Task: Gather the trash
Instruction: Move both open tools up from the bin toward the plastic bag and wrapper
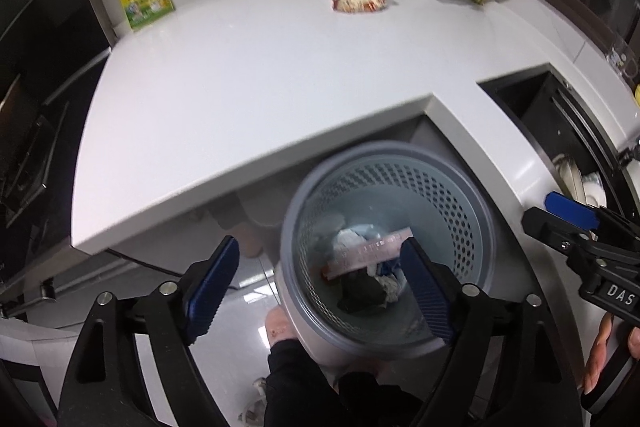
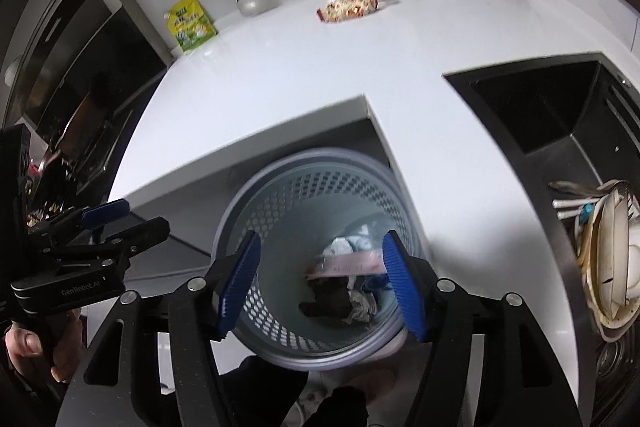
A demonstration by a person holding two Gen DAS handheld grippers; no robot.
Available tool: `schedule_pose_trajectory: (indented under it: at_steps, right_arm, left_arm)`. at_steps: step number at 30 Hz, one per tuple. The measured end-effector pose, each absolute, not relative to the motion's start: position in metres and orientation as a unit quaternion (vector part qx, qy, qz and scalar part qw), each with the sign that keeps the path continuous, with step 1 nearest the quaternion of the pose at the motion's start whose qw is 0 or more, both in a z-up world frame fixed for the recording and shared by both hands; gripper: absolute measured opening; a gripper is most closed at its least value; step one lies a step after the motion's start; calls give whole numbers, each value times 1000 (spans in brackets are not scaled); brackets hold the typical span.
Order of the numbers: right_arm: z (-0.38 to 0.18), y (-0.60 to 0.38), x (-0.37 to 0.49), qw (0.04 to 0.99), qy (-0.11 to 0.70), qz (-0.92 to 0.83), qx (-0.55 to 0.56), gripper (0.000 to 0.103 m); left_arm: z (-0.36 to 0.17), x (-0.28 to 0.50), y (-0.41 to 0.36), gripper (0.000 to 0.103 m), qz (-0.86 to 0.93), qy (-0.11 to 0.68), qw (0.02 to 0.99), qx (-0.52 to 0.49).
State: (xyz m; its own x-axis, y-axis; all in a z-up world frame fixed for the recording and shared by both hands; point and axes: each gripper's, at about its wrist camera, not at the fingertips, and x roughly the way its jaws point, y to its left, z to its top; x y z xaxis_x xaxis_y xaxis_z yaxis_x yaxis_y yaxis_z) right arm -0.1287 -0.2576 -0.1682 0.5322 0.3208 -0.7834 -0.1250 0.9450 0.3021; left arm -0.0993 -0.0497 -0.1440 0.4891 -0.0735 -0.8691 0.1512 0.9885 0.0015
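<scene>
Left claw (image 1: 320, 287) spread, right claw (image 2: 320, 283) spread, blurred bin (image 1: 386, 251), trash (image 1: 368, 275) partly hidden

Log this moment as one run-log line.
left gripper: open, empty | right gripper: open, empty | grey perforated plastic bin: holds trash | red-and-clear snack wrapper: on white countertop

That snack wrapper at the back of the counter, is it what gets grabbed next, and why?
Probably yes. Both grippers, left and right, are open and empty above the bin, which already holds trash. The red-and-white wrapper lies loose on the white counter, so reaching one gripper toward it seems the sensible next move.
</scene>
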Motion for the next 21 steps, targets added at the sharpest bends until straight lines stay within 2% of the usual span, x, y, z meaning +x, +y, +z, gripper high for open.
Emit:
schedule_pose_trajectory:
  at_steps: [14, 21]
  right_arm:
    - [-137, -245, -68, 887, 441, 77, 112, 74]
    - [-123, -236, -20, 893, 429, 24, 130, 77]
  left_arm:
    - [-101, -27, -6, 94, -60, 449, 891, 29]
    - [-91, 35, 15, 95, -72, 436, 897, 25]
